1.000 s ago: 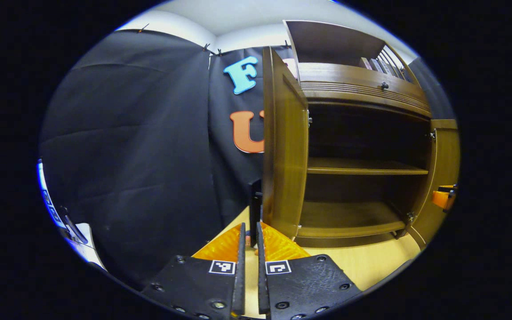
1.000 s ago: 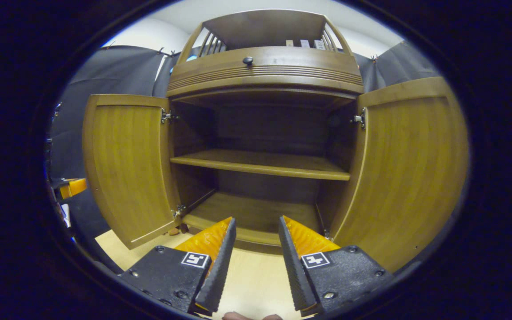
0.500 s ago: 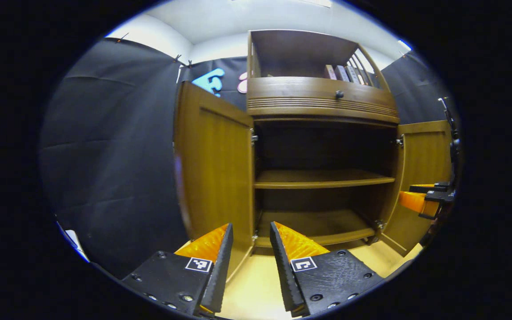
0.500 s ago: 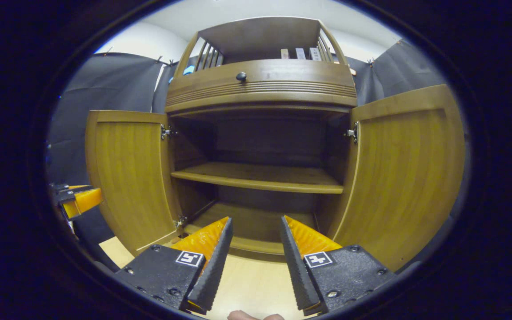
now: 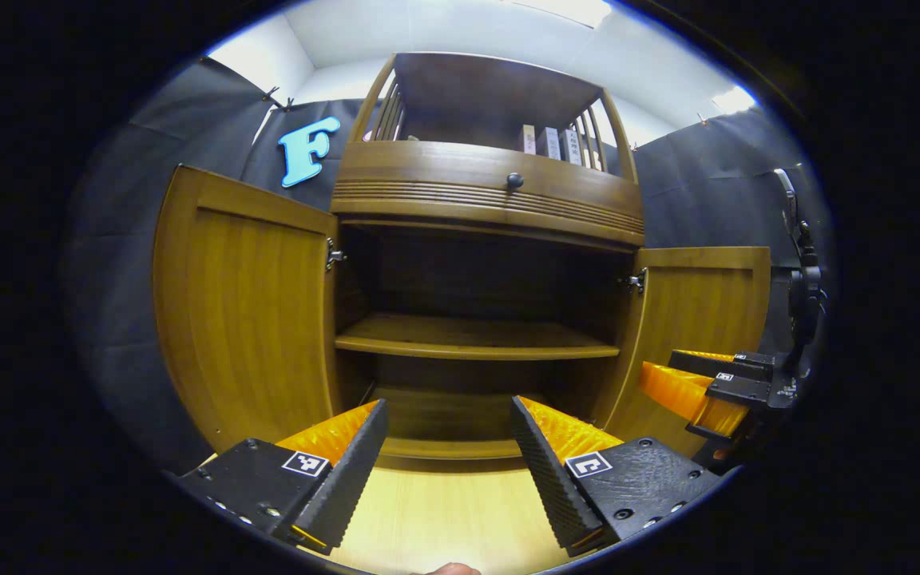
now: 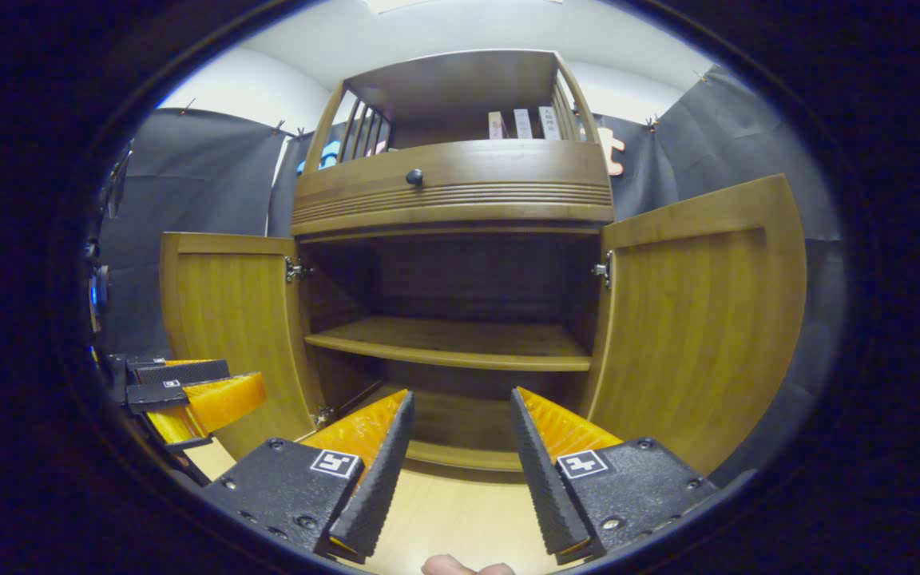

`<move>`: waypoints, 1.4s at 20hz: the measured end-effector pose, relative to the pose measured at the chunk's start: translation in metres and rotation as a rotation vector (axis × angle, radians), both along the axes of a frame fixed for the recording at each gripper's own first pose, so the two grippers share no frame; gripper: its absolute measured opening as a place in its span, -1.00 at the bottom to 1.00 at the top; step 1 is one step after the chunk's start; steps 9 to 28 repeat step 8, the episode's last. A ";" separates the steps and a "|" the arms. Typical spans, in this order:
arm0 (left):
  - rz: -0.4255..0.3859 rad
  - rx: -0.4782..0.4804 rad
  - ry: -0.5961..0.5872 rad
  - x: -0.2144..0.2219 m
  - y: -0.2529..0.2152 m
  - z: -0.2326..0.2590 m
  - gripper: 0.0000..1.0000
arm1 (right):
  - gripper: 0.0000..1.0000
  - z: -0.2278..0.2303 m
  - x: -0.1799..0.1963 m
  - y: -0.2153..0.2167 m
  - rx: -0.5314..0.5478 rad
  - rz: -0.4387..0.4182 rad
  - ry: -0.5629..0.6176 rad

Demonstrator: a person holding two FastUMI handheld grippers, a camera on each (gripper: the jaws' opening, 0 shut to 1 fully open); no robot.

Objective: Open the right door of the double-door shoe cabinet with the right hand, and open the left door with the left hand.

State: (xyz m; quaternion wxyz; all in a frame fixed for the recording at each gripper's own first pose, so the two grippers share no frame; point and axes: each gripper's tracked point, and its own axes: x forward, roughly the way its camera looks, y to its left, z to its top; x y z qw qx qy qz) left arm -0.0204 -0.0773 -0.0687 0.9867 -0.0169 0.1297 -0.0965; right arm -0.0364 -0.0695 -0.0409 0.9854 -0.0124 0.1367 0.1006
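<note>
The wooden shoe cabinet (image 5: 492, 200) stands in front of me with both doors swung wide. In the left gripper view the left door (image 5: 244, 319) is at the left and the right door (image 5: 699, 311) at the right. My left gripper (image 5: 448, 407) is open, holds nothing and points at the dark inside, short of the cabinet. The right gripper (image 5: 695, 391) shows low at the right, in front of the right door. In the right gripper view my right gripper (image 6: 461, 395) is open and holds nothing, between the left door (image 6: 228, 319) and the right door (image 6: 699, 319). The left gripper (image 6: 208, 399) shows low left.
Inside the cabinet is one bare shelf (image 5: 476, 339) above the bottom board. Above the doors sits a drawer with a dark knob (image 5: 514, 180), and books (image 5: 548, 142) stand on the top rack. A light wooden floor (image 5: 444, 519) lies in front. Black cloth walls flank the cabinet.
My left gripper has opened and swung right, away from the left door's edge, and now faces the cabinet's inside. The right gripper has drawn back a little, staying open.
</note>
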 end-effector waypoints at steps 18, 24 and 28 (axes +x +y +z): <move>0.022 0.033 -0.042 0.002 -0.004 0.014 0.89 | 0.56 0.019 -0.001 -0.024 -0.038 -0.045 -0.047; 0.022 0.033 -0.042 0.002 -0.004 0.014 0.89 | 0.56 0.019 -0.001 -0.024 -0.038 -0.045 -0.047; 0.022 0.033 -0.042 0.002 -0.004 0.014 0.89 | 0.56 0.019 -0.001 -0.024 -0.038 -0.045 -0.047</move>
